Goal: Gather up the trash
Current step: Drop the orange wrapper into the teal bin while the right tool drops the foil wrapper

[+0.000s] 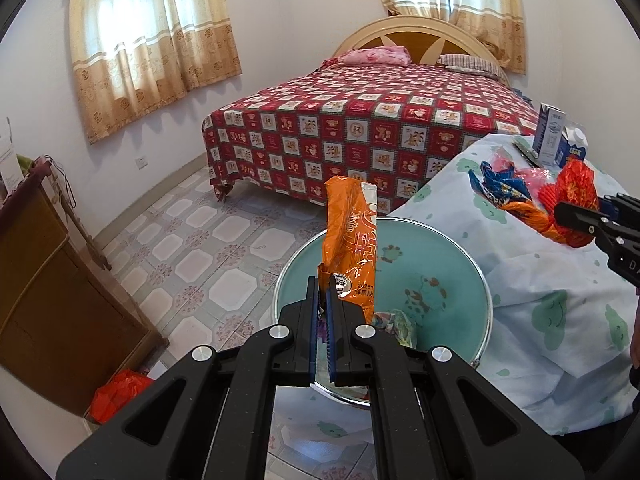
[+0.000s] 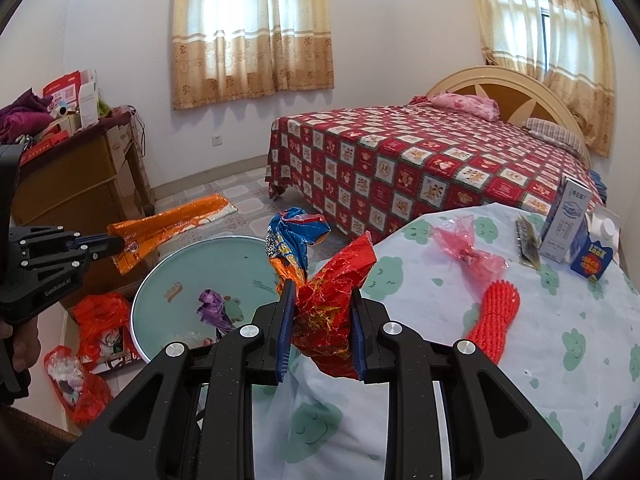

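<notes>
My left gripper [image 1: 323, 280] is shut on an orange snack wrapper [image 1: 352, 236] and holds it above a round teal basin [image 1: 460, 264]; wrapper [image 2: 168, 228] and basin [image 2: 168, 276] also show in the right wrist view. The basin holds a purple wrapper [image 2: 214, 308]. My right gripper [image 2: 322, 292] is shut on a crumpled red wrapper [image 2: 332, 304], with a blue and orange wrapper [image 2: 292, 236] bunched beside it, at the table's left edge. On the table lie a pink plastic wrapper [image 2: 468, 248] and a red foam net [image 2: 496, 312].
The table [image 2: 560, 360] has a cloth with green prints. Milk cartons [image 2: 566, 220] and a dark strip [image 2: 526, 240] stand at its far right. A bed [image 2: 420, 160] is behind. A wooden cabinet [image 2: 68, 184] and red bags [image 2: 96, 316] are at the left.
</notes>
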`<state>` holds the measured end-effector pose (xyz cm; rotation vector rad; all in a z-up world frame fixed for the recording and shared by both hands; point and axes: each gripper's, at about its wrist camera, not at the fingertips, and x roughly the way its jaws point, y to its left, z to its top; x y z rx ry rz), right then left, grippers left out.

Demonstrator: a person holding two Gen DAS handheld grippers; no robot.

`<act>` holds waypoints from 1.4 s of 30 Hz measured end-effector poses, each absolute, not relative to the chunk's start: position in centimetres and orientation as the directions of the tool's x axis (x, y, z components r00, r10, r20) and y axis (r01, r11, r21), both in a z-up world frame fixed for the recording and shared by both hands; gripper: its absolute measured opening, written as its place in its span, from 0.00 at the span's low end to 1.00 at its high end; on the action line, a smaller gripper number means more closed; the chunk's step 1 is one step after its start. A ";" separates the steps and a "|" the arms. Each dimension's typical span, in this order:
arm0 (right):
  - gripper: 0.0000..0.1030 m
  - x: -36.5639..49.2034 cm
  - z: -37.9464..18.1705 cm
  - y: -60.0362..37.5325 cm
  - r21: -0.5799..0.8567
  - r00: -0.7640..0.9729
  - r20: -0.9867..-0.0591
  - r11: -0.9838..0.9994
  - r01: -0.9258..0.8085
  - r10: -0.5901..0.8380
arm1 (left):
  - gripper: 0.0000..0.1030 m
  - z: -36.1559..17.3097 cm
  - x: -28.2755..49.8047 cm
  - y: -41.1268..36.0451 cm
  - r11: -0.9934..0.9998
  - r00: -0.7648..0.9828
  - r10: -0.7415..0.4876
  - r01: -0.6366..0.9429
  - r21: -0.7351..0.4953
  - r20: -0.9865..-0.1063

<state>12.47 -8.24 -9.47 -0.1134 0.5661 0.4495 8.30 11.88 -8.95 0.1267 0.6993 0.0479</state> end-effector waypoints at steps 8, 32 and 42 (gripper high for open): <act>0.24 12.7 -9.7 -7.2 0.010 0.740 -0.551 0.889 -0.457 0.386 | 0.03 -9.2 8.4 12.8 0.992 0.760 0.097 -0.020 0.126 -0.643; 0.25 13.2 -9.9 -4.1 -0.010 0.713 -0.568 0.863 -0.505 0.411 | 0.03 -9.4 8.5 15.0 0.991 0.753 0.125 -0.067 0.113 -0.646; 0.25 13.1 -9.9 -4.0 -0.012 0.712 -0.568 0.862 -0.508 0.412 | 0.03 -9.3 8.5 15.2 0.992 0.754 0.119 -0.062 0.110 -0.646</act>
